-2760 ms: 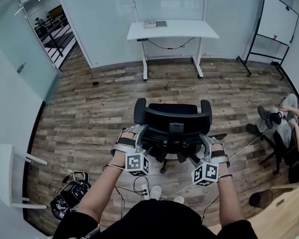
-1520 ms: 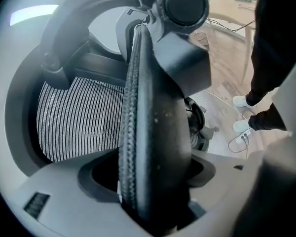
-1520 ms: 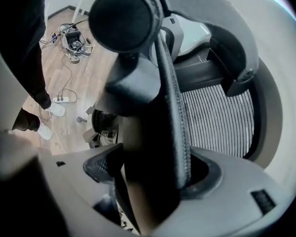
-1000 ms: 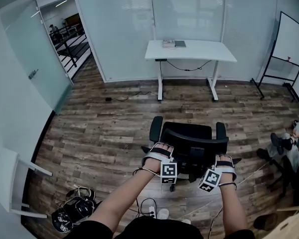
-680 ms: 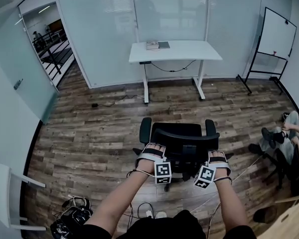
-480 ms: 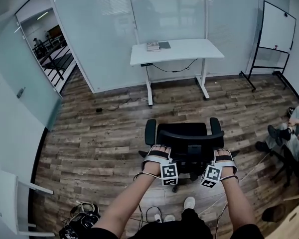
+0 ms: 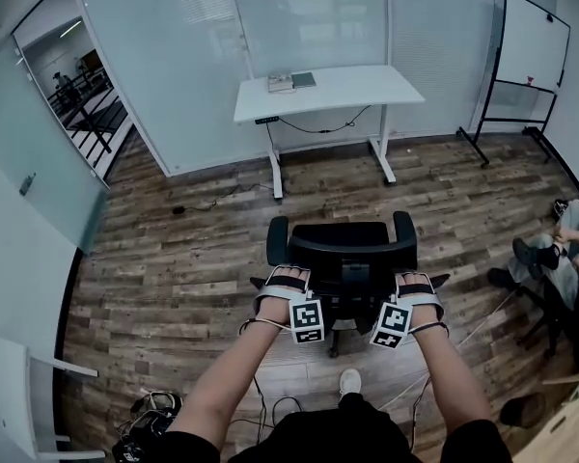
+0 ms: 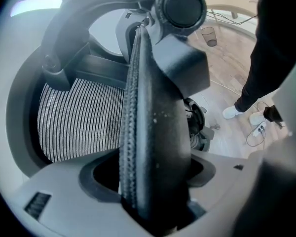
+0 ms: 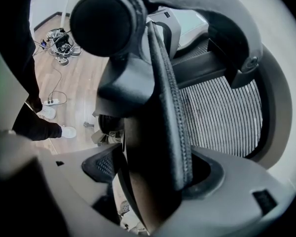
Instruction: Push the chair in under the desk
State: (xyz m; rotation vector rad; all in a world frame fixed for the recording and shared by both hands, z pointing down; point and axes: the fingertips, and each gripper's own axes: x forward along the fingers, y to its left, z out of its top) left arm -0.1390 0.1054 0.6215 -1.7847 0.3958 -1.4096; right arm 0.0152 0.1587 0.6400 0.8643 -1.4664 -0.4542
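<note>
A black mesh office chair (image 7: 343, 249) stands on the wood floor, its seat facing the white desk (image 7: 367, 87) by the glass wall, with open floor between them. My left gripper (image 7: 289, 276) is shut on the left edge of the backrest (image 8: 149, 132), which fills the space between its jaws. My right gripper (image 7: 407, 280) is at the right edge of the backrest (image 9: 164, 107). Its jaws are opening; the edge is still between them, with a gap showing on one side.
A book (image 7: 290, 82) lies on the desk. A whiteboard on a stand (image 7: 533, 37) is at the back right. A seated person's legs (image 7: 545, 254) show at the right. A power strip and cables (image 7: 270, 405) lie on the floor behind the chair, a bag (image 7: 143, 427) at lower left.
The chair has rolled a little forward toward the desk and I have stepped after it. Both grippers have stayed on the backrest's edges.
</note>
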